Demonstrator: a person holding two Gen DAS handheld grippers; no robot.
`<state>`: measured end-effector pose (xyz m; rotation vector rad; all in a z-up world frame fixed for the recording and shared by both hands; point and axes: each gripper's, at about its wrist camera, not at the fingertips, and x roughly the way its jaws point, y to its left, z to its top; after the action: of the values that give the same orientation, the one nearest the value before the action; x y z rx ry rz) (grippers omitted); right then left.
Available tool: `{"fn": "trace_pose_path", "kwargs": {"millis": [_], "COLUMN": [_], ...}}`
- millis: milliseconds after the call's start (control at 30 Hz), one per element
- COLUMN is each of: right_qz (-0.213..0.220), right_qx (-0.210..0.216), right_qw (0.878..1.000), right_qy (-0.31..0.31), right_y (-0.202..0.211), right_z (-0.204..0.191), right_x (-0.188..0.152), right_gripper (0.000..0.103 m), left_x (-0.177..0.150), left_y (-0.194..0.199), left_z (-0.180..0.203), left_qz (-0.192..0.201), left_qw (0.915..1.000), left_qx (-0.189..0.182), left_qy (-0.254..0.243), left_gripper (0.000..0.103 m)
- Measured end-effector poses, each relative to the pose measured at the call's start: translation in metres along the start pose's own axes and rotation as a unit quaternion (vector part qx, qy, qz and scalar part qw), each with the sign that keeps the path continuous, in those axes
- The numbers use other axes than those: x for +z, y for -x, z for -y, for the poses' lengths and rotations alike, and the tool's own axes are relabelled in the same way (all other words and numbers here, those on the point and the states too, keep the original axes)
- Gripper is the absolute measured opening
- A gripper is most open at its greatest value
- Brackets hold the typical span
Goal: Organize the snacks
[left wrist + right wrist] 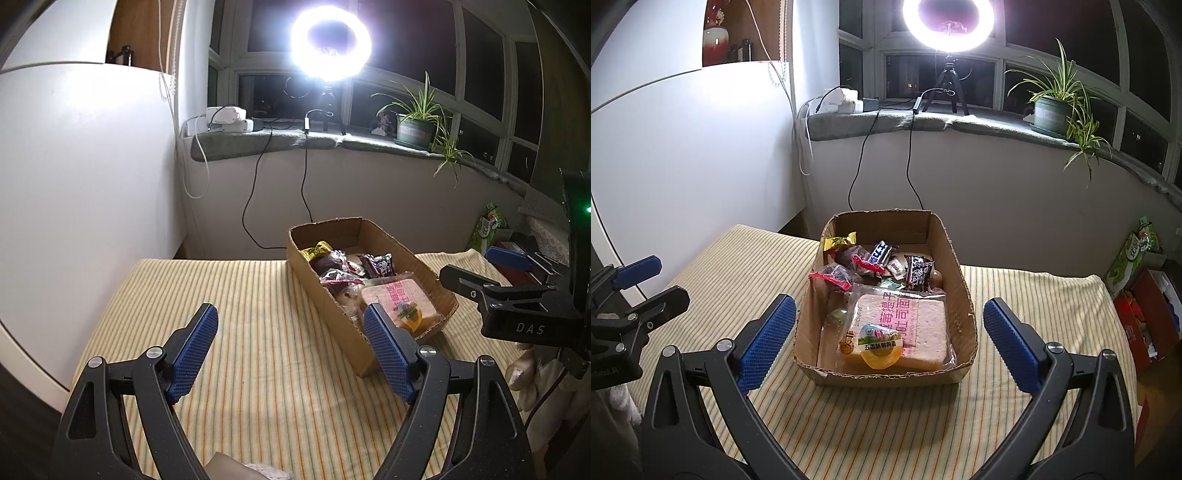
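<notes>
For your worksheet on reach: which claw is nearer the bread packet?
Right. The right claw straddles the box end holding the bread packet; the left claw sits beside the box.

Each gripper [291,354] [888,339] is black, with blue textured pads and silver screws.

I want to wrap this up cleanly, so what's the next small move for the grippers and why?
Probably just draw both back. The right gripper and left gripper are open and empty, every snack visible, including the bagged bread, already lies inside the cardboard box, and no loose snacks show on the striped cloth.
</notes>
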<state>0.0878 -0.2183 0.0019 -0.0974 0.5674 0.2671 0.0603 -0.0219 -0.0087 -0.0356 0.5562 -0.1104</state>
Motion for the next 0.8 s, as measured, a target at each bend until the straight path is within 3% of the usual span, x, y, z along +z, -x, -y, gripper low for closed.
{"fn": "trace_pose_path", "kwargs": {"millis": [800], "right_qz": [-0.005], "right_qx": [0.003], "right_qw": [1.000], "right_qy": [0.002], "right_y": [-0.0011], "right_z": [0.0016], "right_x": [-0.0027], "right_gripper": [0.103], "left_x": [0.0004], "left_y": [0.0012], "left_z": [0.0023], "left_qz": [0.001], "left_qw": [1.0000], "left_qx": [-0.002], "left_qy": [-0.001], "left_gripper": [0.081]}}
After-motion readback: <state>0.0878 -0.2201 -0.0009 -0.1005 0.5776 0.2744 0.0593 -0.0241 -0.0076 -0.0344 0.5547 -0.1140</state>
